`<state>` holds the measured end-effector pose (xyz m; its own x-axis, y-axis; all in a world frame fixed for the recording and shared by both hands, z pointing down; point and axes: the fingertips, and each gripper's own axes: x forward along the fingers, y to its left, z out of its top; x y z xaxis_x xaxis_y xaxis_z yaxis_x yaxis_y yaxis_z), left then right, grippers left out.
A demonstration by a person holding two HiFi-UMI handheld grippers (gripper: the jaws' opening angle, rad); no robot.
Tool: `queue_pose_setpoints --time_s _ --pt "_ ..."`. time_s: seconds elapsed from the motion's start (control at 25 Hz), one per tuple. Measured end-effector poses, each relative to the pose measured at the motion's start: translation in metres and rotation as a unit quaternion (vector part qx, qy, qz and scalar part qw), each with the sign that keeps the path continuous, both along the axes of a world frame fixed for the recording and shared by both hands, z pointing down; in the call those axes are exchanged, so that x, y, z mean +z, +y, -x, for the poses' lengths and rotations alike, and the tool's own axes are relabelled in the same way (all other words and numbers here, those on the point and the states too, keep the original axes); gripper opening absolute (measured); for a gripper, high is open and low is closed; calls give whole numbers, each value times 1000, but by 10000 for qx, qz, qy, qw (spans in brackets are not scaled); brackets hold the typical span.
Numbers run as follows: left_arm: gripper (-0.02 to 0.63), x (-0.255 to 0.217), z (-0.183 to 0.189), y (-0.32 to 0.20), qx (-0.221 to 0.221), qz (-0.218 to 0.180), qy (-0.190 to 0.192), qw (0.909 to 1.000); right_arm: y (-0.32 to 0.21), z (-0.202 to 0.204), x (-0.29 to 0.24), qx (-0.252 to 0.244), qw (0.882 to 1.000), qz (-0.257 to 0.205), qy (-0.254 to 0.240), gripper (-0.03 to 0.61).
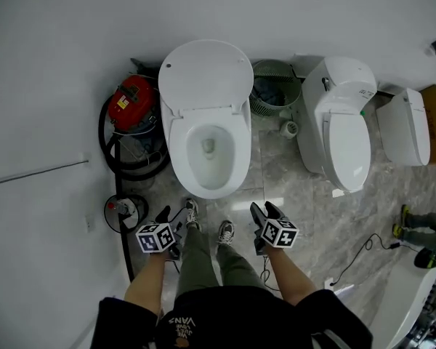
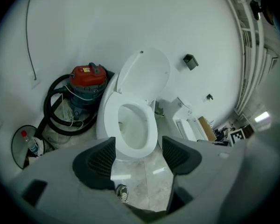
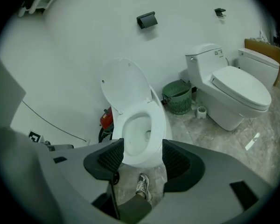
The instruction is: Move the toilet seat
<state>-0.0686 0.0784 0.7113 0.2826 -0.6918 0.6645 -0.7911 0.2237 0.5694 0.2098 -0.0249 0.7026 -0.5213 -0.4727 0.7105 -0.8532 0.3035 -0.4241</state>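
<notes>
A white toilet stands against the wall with its lid raised upright. Its seat ring lies down on the bowl. Both grippers hang in front of the bowl near the person's feet, clear of the toilet. My left gripper is open with nothing between its jaws; in the left gripper view the seat ring shows past the left gripper. My right gripper is open and empty too, and beyond the right gripper I see the seat ring and the lid.
A red vacuum with a black hose sits left of the toilet. A green basket stands to its right, then a second toilet with its lid closed and a third white one. A black cable trails over the marble floor.
</notes>
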Motion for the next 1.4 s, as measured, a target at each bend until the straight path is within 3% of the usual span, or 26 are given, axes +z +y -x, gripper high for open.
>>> queue_pose_setpoints --time_s 0.2,0.72,0.92,1.16,1.4 --pt "313 47 7 -16 46 373 24 9993 -14 8 50 343 9986 395 -108 242" --pt "330 144 13 -46 -170 590 287 9977 -36 22 148 599 9914 1075 -453 261" --pt "331 174 9 -58 8 682 271 9973 -40 25 181 859 9865 1269 -571 274" --pt "360 202 2 -68 78 890 498 9948 -52 40 201 1171 9810 1281 -871 298" --pt "380 213 5 -86 -305 813 750 9934 -60 57 210 1110 9812 1262 -954 310"
